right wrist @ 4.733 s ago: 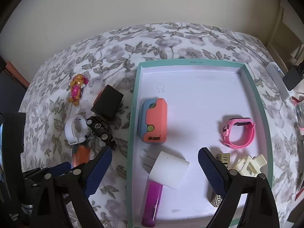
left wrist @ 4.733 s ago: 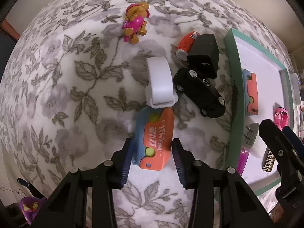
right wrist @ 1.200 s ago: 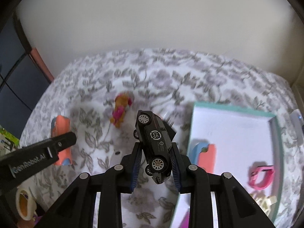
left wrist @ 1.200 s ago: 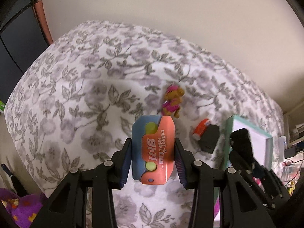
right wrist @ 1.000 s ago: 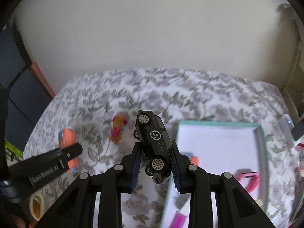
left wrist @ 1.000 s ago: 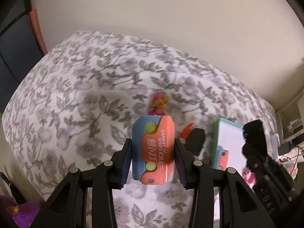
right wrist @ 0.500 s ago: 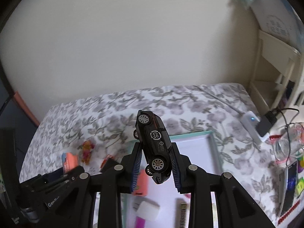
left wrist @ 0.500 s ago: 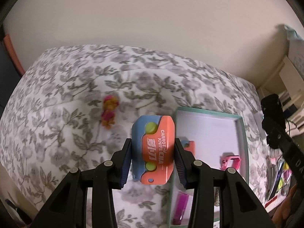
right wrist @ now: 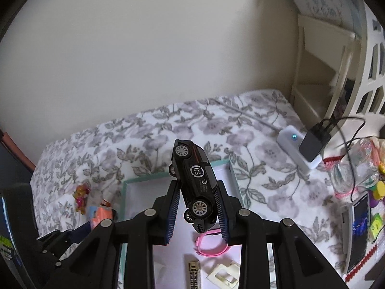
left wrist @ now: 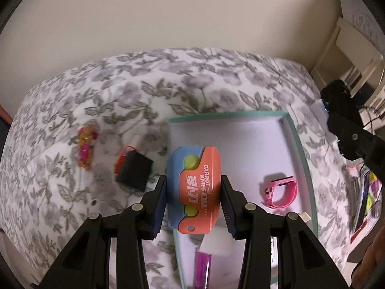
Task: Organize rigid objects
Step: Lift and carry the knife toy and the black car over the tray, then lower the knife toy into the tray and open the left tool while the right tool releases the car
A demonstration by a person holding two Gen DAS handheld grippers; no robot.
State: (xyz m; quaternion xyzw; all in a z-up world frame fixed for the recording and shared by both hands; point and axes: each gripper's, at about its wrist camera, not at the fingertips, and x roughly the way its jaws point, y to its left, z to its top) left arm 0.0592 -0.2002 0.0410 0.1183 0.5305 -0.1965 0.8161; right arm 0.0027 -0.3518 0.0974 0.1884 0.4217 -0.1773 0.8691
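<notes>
My left gripper [left wrist: 193,193] is shut on an orange and blue carrot knife toy [left wrist: 196,190], held in the air over the left edge of a teal-rimmed white tray [left wrist: 299,144]. My right gripper [right wrist: 196,203] is shut on a black toy car [right wrist: 195,180], held high above the same tray [right wrist: 125,187]. A pink watch [left wrist: 280,192] lies in the tray, also seen in the right wrist view [right wrist: 211,243]. The left gripper and its toy show at lower left in the right wrist view [right wrist: 101,213].
On the floral bedspread [left wrist: 120,96] left of the tray lie a pink and orange dog figure [left wrist: 85,144], a black adapter [left wrist: 133,169] and a small orange bottle [left wrist: 124,155]. The tray also holds a purple item [left wrist: 201,268], a white block [left wrist: 216,243] and cream pieces [right wrist: 225,275]. A white power strip [right wrist: 297,148] lies to the right.
Both grippers have moved right with their toys, so the tray now lies under them. The right gripper has swung up and right, bringing the shelf and power strip into view.
</notes>
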